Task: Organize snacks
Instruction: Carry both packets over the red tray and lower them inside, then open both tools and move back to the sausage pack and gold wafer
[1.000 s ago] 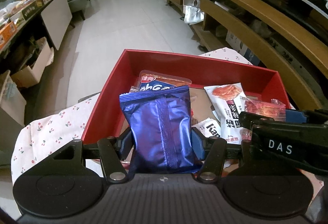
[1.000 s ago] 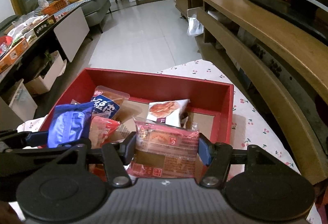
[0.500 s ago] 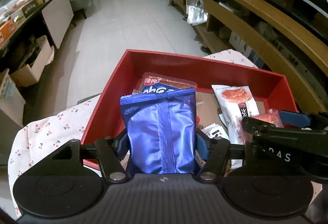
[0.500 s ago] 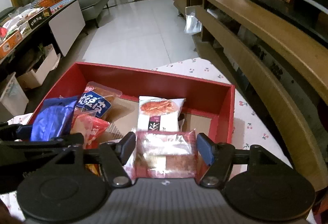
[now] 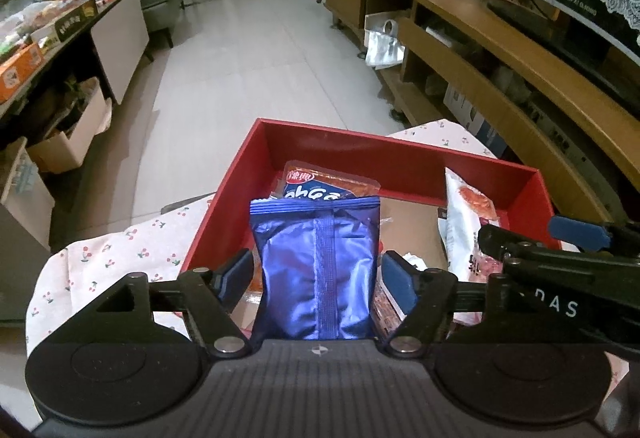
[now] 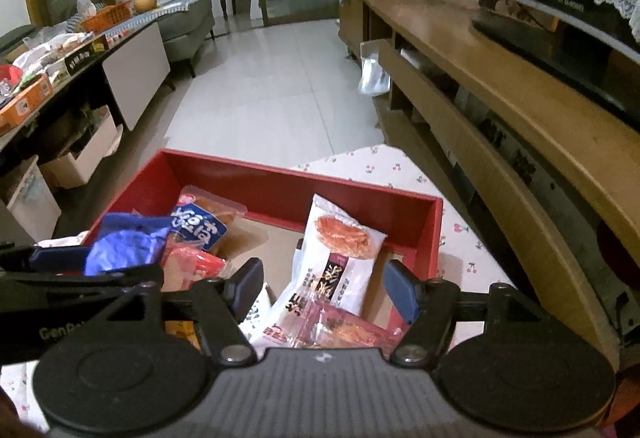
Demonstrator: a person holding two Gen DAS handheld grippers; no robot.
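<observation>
- The left tongs (image 5: 316, 270) stand over the near left part of the red box (image 5: 400, 157), and the blue packet (image 5: 316, 262) stands upright between them. The pads look spread a little off its sides, so this reads as a release rather than a firm pinch — though contact low down is hidden.
- The right tongs (image 6: 322, 286) are spread and pinching nothing; below them a red packet (image 6: 340, 330) lies in the box, touching the white packet (image 6: 340, 258).
- Step in hand, as I judge it: dropping snacks into the box, with both drops about finished.
- The next move calls for lifting both tongs straight up and clear of the box walls without dragging a wrapper out, then finding any snack not yet boxed — none shows outside the box here.
- The box sits on a counter under a white cherry-print cloth (image 6: 384, 165).
- Around it is a living room: pale tiled floor (image 5: 248, 69), a long wooden cabinet (image 6: 520, 109) on the right, a cluttered side table (image 6: 60, 57) on the left.
</observation>
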